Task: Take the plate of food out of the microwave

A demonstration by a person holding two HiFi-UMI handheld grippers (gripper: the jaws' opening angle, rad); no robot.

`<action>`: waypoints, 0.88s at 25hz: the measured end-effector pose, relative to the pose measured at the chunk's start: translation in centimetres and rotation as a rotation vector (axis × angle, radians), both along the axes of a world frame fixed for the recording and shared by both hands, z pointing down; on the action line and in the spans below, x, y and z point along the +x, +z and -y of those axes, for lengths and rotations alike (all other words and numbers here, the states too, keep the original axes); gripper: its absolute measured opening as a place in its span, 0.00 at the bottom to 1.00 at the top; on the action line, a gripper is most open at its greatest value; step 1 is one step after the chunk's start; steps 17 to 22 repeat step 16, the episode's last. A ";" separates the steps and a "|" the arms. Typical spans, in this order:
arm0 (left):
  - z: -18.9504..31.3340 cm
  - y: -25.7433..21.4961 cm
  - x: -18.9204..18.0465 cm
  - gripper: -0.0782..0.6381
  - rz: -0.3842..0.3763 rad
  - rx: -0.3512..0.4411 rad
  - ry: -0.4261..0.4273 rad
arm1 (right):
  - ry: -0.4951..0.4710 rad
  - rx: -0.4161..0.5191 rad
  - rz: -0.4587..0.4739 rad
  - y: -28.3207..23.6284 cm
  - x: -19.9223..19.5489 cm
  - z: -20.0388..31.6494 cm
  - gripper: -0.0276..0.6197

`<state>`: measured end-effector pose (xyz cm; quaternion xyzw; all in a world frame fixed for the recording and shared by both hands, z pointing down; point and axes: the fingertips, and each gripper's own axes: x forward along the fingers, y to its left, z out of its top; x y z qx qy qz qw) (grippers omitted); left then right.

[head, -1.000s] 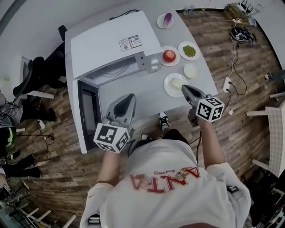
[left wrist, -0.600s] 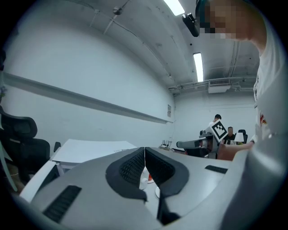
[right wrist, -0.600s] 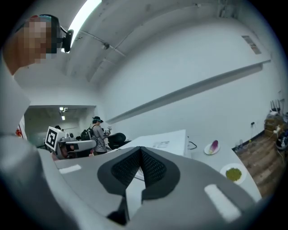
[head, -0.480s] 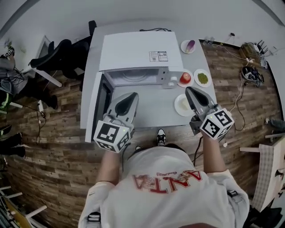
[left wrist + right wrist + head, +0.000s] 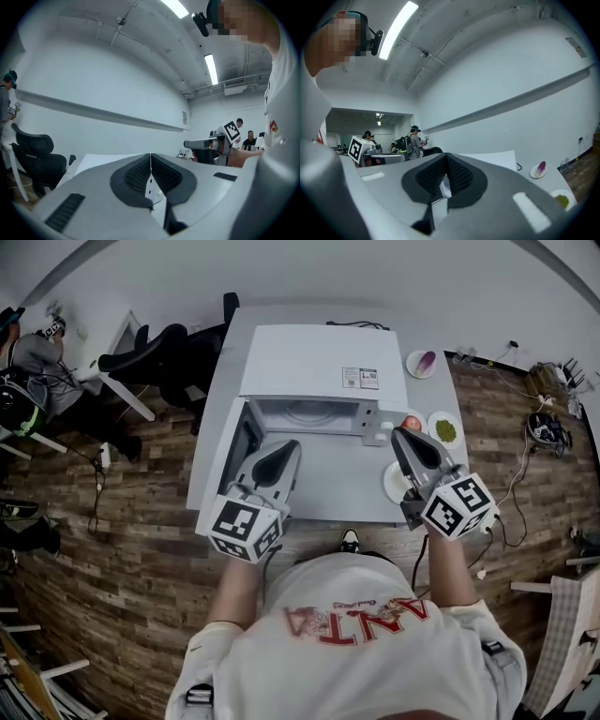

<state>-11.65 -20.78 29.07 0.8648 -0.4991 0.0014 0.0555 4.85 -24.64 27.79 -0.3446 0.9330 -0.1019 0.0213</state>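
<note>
Seemingly done: plate of food [image 5: 390, 486] out on table [image 5: 337, 501] just right of open microwave [image 5: 319, 362], cavity looks empty; left gripper [image 5: 289, 448] and right gripper [image 5: 399, 435] both pressed together, holding nothing, likely because carrying finished

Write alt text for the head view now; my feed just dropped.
From above: a person holds the left gripper and right gripper, both shut and empty, above a grey table before a white microwave whose door hangs open at left. Small plates of food sit right of the microwave.
</note>
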 end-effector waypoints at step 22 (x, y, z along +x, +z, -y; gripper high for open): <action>0.5 0.0 1.2 0.12 0.009 -0.008 0.049 | 0.002 -0.024 0.031 0.5 0.0 0.0 0.05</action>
